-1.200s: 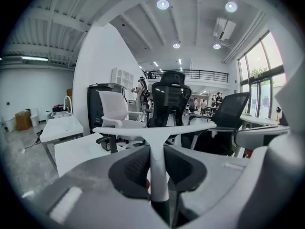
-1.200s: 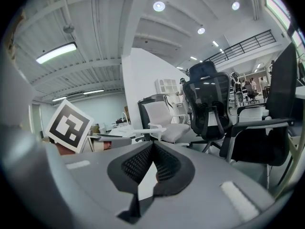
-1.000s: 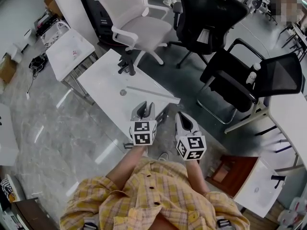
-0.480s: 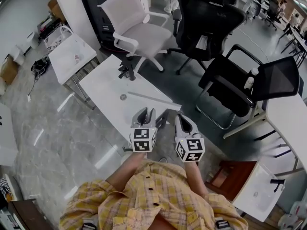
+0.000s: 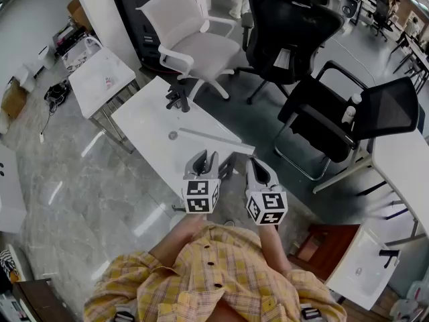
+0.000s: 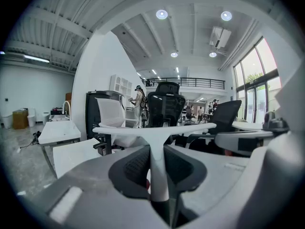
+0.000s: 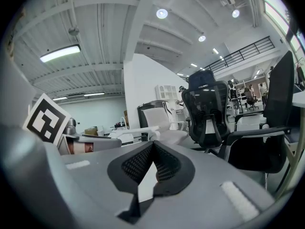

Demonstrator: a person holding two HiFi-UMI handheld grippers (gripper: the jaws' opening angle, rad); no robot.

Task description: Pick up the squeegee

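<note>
**A:** Where is the squeegee?

**B:** In the left gripper. The squeegee stands between its jaws, with the stem clamped. The blade lies crosswise beyond the tips, on the far side. From the head view, it hangs over the near right part of the table. It looks clear of the top, though I can't be sure.

**A:** How wide is that claw?

**B:** Only partway open, as wide as the stem. Both pads press on the stem, so the grip is real.

**A:** And the other claw?

**B:** The right gripper is just to the right. Its jaws meet at the tips with nothing between them, and it is not touching the squeegee.

**A:** How should the lift go?

**B:** I'd hold the squeeze steady and raise it straight up with the blade level. The blade is long and sits far from the pads, so a tilt could twist the stem in the grip. It could also clip the table edge.
</note>
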